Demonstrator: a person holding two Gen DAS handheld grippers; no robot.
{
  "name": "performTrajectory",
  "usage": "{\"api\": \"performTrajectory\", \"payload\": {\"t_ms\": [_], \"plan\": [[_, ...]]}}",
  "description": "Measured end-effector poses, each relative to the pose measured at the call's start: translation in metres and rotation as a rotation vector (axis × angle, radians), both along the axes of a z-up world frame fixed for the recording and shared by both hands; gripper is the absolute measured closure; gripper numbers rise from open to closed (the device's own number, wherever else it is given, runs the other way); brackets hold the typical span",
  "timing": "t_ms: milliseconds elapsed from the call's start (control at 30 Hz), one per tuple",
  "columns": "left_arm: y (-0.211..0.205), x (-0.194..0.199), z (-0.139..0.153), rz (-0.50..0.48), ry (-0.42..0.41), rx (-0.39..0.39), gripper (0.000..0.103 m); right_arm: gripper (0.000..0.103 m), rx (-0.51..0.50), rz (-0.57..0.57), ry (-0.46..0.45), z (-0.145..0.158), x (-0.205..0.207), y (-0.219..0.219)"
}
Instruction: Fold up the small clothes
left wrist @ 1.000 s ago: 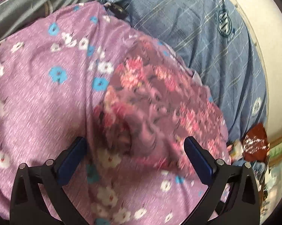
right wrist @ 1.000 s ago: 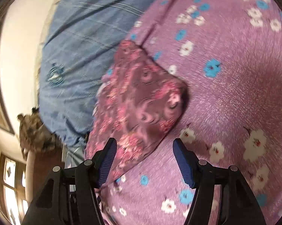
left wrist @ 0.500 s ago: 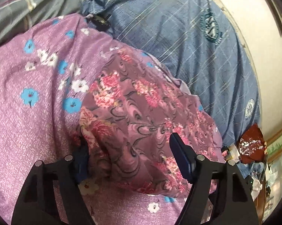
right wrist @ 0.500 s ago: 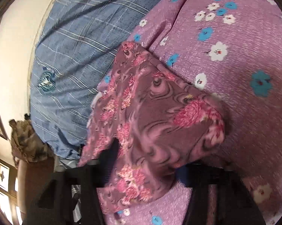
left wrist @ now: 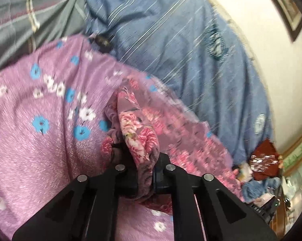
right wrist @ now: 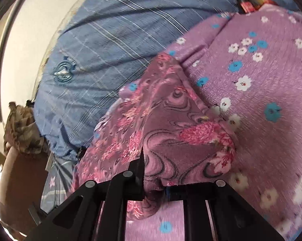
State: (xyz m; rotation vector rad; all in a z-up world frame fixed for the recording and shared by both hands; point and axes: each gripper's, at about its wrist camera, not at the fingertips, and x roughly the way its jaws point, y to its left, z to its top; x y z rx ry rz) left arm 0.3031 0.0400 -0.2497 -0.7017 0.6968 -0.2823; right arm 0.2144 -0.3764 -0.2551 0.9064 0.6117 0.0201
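A small maroon garment with pink flowers [left wrist: 139, 132] lies on a purple bedsheet with blue and white flowers [left wrist: 40, 140]. My left gripper [left wrist: 145, 166] is shut on a bunched corner of it, and the cloth rises in a ridge from the jaws. In the right wrist view the same garment [right wrist: 171, 120] drapes over my right gripper [right wrist: 153, 176]. Its jaws are closing, with another corner pinched between them and lifted off the sheet [right wrist: 261, 120]. The fingertips of both grippers are hidden by the fabric.
A blue striped quilt [left wrist: 181, 40] is piled behind the garment against a pale wall, also shown from the right [right wrist: 110, 50]. Grey plaid fabric [left wrist: 20, 20] lies far left. A red-brown packet [left wrist: 263, 156] sits at the bed's edge. Brown furniture [right wrist: 20, 176] stands beside the bed.
Both grippers went from open around the garment's corners to closed on them. Both have risen, and the garment's near edge is lifted and bunched.
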Motion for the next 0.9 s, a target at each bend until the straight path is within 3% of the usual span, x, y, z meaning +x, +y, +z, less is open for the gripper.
{"api": "performTrajectory", "payload": {"t_ms": [167,233,333,367,400,433,500,567,633,667,733,800,900], "plan": [[0.012,-0.038,0.010,-0.054,-0.052,0.041,0.096,0.090,-0.035,0.010,-0.025,0.014,-0.038,0.002],[0.009,-0.043,0.001,-0.062,-0.022,0.077,0.096,0.089,-0.058,0.026,0.032,0.004,-0.042,0.004],[0.006,-0.033,-0.026,-0.119,0.099,0.102,0.092,0.076,-0.110,0.068,0.267,-0.027,-0.031,0.007],[0.009,-0.030,-0.034,-0.117,0.137,0.098,0.087,0.073,-0.079,0.064,0.271,-0.029,-0.032,0.002],[0.014,-0.026,-0.042,-0.109,0.181,0.072,0.068,0.070,-0.043,0.051,0.266,-0.028,-0.034,-0.005],[0.023,-0.021,-0.049,-0.094,0.208,-0.003,0.063,0.064,-0.030,0.014,0.269,-0.023,-0.038,-0.013],[0.031,-0.022,-0.051,-0.063,0.214,-0.079,0.055,0.052,-0.030,-0.080,0.241,-0.010,-0.053,-0.028],[0.031,-0.020,-0.050,-0.055,0.204,-0.084,0.053,0.049,-0.068,-0.210,0.216,0.006,-0.070,-0.039],[0.022,-0.020,-0.047,-0.057,0.176,-0.033,0.054,0.052,-0.140,-0.254,0.171,0.021,-0.071,-0.038],[0.016,-0.019,-0.045,-0.062,0.160,-0.005,0.056,0.064,-0.171,-0.206,0.141,0.028,-0.062,-0.030],[0.004,-0.018,-0.039,-0.090,0.124,0.058,0.086,0.088,-0.186,-0.079,0.123,0.033,-0.036,-0.007],[0.000,-0.016,-0.036,-0.087,0.107,0.095,0.089,0.092,-0.217,0.066,0.118,0.033,0.001,0.028],[0.001,-0.013,-0.040,-0.079,0.111,0.081,0.090,0.095,-0.229,0.165,0.116,0.026,0.039,0.065]]}}
